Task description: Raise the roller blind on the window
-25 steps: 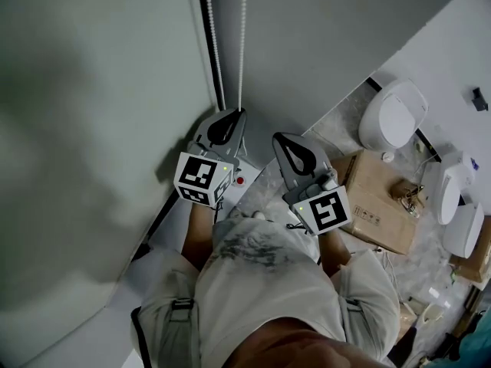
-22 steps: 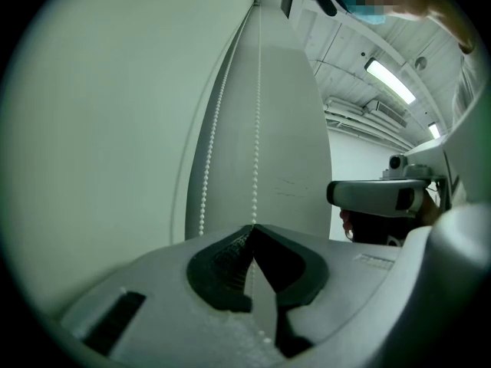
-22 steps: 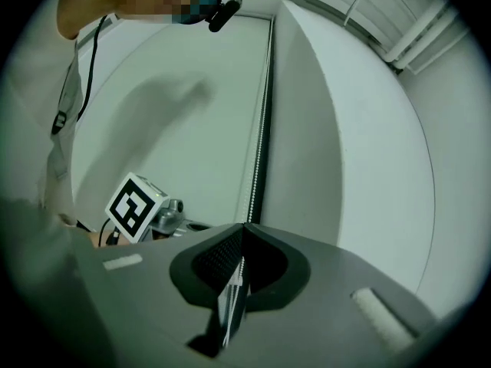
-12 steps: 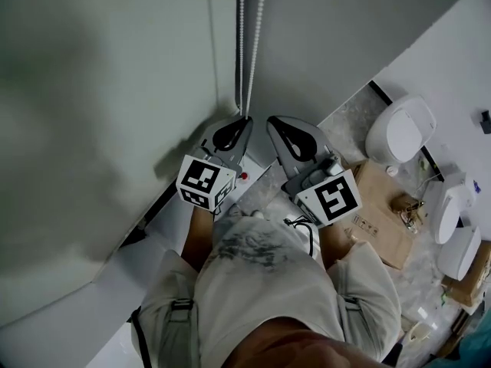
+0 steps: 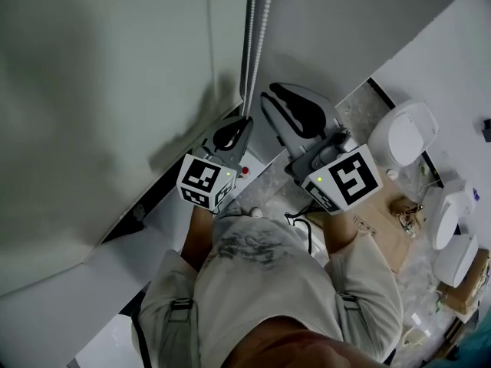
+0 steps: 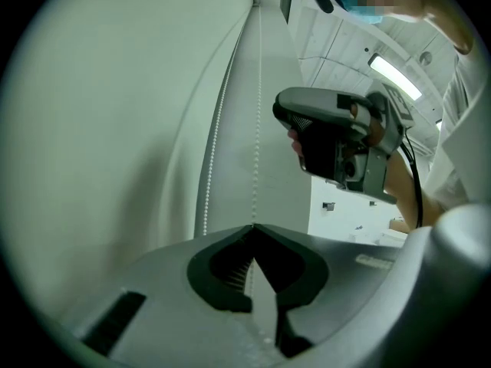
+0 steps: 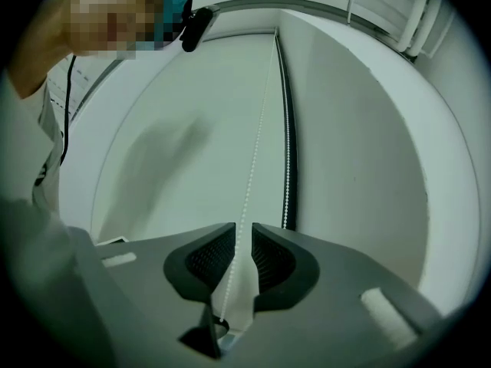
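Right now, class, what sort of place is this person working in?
Probably a storeroom or unfinished washroom: several loose toilets and a cardboard box sit on the floor, and a bead chain hangs down.

Dim, flat, greenish-grey light throughout. Ceiling strip light (image 6: 395,75) glares up-right of left gripper (image 6: 253,228). Soft shadow on blind (image 5: 92,90) left of it; another shadow above-left of right gripper (image 7: 243,230). Gripper views: fisheye bending, black corners, near jaws soft. Bead chain (image 7: 255,140) sharp.
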A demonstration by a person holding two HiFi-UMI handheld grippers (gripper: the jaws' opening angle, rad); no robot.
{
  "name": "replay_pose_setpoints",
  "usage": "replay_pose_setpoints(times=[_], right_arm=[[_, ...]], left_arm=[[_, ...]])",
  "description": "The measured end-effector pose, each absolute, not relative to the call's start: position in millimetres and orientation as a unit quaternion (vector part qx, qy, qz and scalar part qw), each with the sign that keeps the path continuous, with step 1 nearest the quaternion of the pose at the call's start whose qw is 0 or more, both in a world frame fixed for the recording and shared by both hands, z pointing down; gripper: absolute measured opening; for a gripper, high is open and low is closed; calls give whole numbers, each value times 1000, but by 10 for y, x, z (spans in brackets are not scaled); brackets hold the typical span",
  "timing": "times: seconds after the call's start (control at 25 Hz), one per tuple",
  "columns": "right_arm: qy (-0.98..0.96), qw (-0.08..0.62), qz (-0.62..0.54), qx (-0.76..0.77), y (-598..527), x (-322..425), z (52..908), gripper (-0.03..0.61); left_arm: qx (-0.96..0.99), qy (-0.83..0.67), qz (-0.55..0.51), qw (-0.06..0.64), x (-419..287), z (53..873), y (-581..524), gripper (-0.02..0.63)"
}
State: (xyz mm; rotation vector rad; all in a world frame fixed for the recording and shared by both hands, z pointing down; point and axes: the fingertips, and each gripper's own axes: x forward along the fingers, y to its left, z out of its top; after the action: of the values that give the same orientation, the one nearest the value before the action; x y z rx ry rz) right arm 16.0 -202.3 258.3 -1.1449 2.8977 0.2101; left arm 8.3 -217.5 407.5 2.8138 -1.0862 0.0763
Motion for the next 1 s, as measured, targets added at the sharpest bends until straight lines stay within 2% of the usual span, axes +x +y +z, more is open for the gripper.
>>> replay_pose_setpoints(times=[0.56, 0.76, 1.0], right_arm=[[944, 55, 61, -320, -2079, 20, 2038, 77], [944, 73, 51, -319, -2039, 16, 1988, 18], [940, 82, 50, -328, -2004, 66, 2039, 12]], left_arm=[[930, -362, 18, 66, 135, 4046, -1993, 11], [930, -362, 14, 65, 119, 4058, -1907, 11], [928, -366, 12, 75, 121, 4111, -1884, 11]])
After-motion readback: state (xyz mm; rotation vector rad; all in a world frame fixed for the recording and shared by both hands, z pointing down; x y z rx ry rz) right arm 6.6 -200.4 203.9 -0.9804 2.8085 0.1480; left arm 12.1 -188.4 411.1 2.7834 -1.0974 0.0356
